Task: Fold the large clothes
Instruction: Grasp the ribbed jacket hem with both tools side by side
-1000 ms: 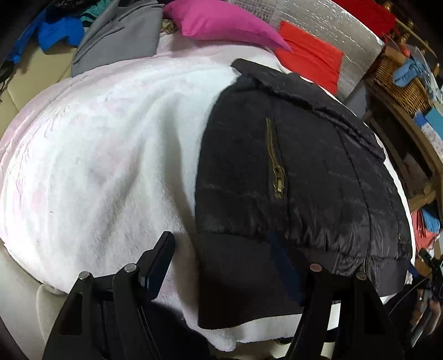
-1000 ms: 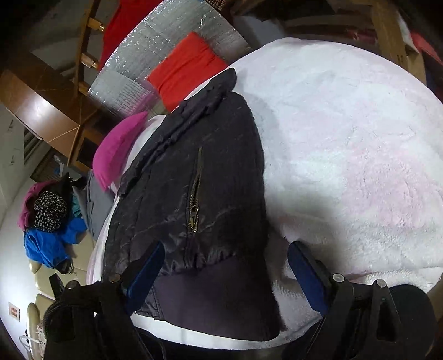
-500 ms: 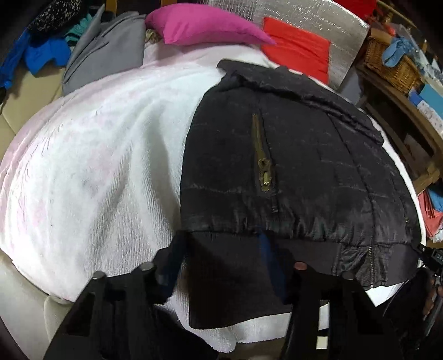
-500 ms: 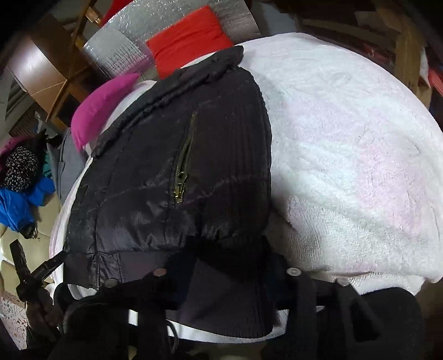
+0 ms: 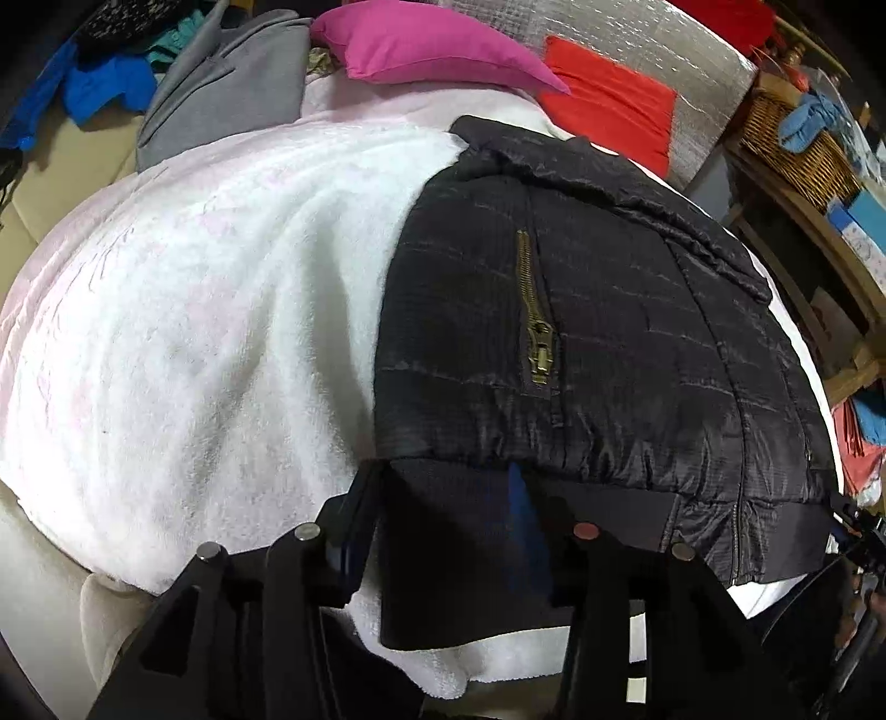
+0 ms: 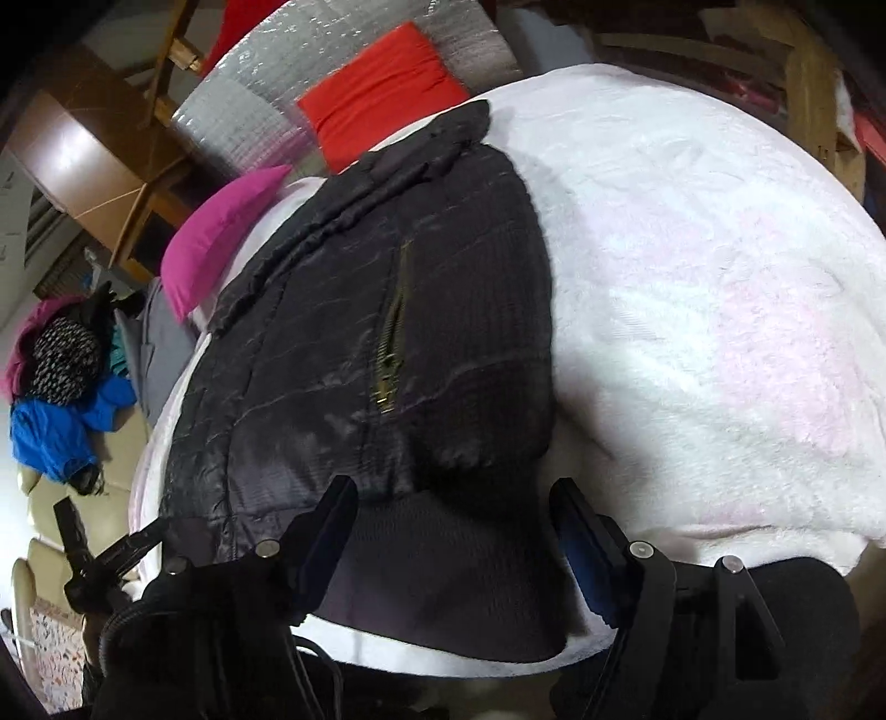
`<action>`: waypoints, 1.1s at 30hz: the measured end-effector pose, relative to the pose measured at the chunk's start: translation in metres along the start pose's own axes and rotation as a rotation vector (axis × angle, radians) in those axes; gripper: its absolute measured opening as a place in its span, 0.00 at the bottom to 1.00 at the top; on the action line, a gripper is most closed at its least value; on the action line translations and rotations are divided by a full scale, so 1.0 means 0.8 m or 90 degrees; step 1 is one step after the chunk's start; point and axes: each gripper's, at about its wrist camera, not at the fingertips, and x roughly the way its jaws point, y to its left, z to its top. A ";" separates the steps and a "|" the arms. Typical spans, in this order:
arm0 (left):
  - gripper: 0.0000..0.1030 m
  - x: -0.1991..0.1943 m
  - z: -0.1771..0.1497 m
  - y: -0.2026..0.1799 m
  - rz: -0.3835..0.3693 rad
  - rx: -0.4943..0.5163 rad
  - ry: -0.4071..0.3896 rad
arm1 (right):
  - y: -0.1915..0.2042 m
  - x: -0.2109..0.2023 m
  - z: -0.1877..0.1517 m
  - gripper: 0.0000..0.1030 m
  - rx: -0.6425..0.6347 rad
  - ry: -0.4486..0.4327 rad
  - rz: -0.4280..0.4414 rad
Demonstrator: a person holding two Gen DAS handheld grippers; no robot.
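A black quilted jacket [image 5: 609, 343] with a brass pocket zip [image 5: 537, 338] lies flat on a white fleece blanket [image 5: 194, 332], ribbed hem toward me. My left gripper [image 5: 440, 498] is shut on the hem's left corner, the dark band pinched between its fingers. In the right wrist view the same jacket [image 6: 360, 332] shows. There my right gripper [image 6: 451, 515] straddles the hem's right corner [image 6: 443, 554]. Its jaws are opening; the band lies between them and the pads stand off it. The left gripper [image 6: 119, 545] shows at the hem's far end.
A magenta cushion [image 5: 432, 50], a red cushion [image 5: 609, 105] and a silver quilted pad [image 5: 653, 44] sit beyond the jacket. Grey [image 5: 221, 88] and blue clothes [image 5: 105, 83] lie at the back left. A wicker basket [image 5: 797, 149] and wooden shelves stand on the right.
Both grippers came forward onto the hem and closed on it. The right one has since spread its fingers again, while the left stays closed on the band.
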 end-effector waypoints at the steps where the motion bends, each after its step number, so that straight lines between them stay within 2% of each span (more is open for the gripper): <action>1: 0.47 0.004 -0.001 -0.003 0.016 0.010 0.006 | 0.002 0.002 0.000 0.43 -0.007 0.007 -0.013; 2: 0.44 0.006 -0.001 -0.005 0.024 0.016 0.011 | 0.003 0.005 0.000 0.33 -0.014 0.011 -0.033; 3: 0.30 0.008 -0.001 -0.008 0.037 0.023 0.013 | 0.001 0.004 0.001 0.24 -0.015 0.013 -0.035; 4: 0.23 0.010 -0.001 -0.008 0.054 0.026 0.018 | -0.002 0.003 0.002 0.18 -0.011 0.016 -0.031; 6: 0.13 0.007 0.002 -0.005 0.053 0.012 0.022 | -0.002 -0.005 0.005 0.13 -0.018 0.015 -0.029; 9: 0.09 -0.012 0.004 -0.003 0.040 -0.011 0.009 | 0.015 -0.027 0.015 0.09 -0.057 0.001 -0.027; 10: 0.08 -0.029 0.006 -0.008 0.033 -0.012 -0.010 | 0.023 -0.038 0.020 0.09 -0.068 -0.011 -0.023; 14: 0.08 -0.079 0.003 -0.030 0.024 0.015 -0.065 | 0.049 -0.074 0.031 0.09 -0.100 -0.055 -0.019; 16: 0.08 -0.074 -0.002 -0.031 0.027 0.021 -0.058 | 0.041 -0.071 0.029 0.09 -0.089 -0.051 -0.018; 18: 0.08 -0.053 -0.006 -0.024 0.031 0.011 -0.032 | 0.018 -0.051 0.024 0.09 -0.042 -0.029 0.011; 21: 0.12 -0.014 -0.013 -0.007 0.049 -0.019 0.024 | -0.010 -0.024 0.017 0.17 0.017 -0.001 0.037; 23: 0.13 -0.007 -0.014 -0.003 0.049 -0.022 0.032 | -0.018 -0.015 0.015 0.32 0.033 -0.004 0.043; 25: 0.20 -0.006 -0.014 -0.006 0.062 -0.016 0.033 | -0.023 -0.012 0.014 0.63 0.041 -0.018 0.050; 27: 0.33 -0.001 -0.011 -0.012 0.087 -0.001 0.037 | -0.020 -0.008 0.014 0.65 0.039 -0.016 0.058; 32: 0.33 0.006 -0.006 -0.027 0.103 0.016 0.032 | -0.009 0.010 0.017 0.65 0.029 0.001 0.064; 33: 0.33 0.006 -0.007 -0.027 0.105 0.020 0.031 | -0.007 0.012 0.017 0.61 0.028 0.003 0.063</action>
